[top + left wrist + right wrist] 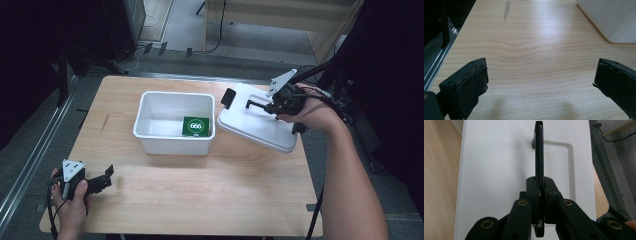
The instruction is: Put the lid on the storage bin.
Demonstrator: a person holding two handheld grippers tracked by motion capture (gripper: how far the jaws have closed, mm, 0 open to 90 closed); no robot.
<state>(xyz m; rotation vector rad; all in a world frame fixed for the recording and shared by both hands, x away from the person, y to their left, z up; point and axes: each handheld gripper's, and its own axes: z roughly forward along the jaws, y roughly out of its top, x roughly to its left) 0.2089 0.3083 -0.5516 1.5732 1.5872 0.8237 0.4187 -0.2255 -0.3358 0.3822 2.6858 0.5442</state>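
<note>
The right claw [540,195] is pinching the thin black handle [539,152] of the white rectangular plastic lid [257,122], holding it tilted near the tabletop's [200,200] far right corner, just beside the open white plastic bin [172,131]. The left claw [102,181] is resting spread, gripping nothing, at the near left corner.

Green card [195,126] marked 666 inside white bin [150,131] on wooden table [200,200].
</note>
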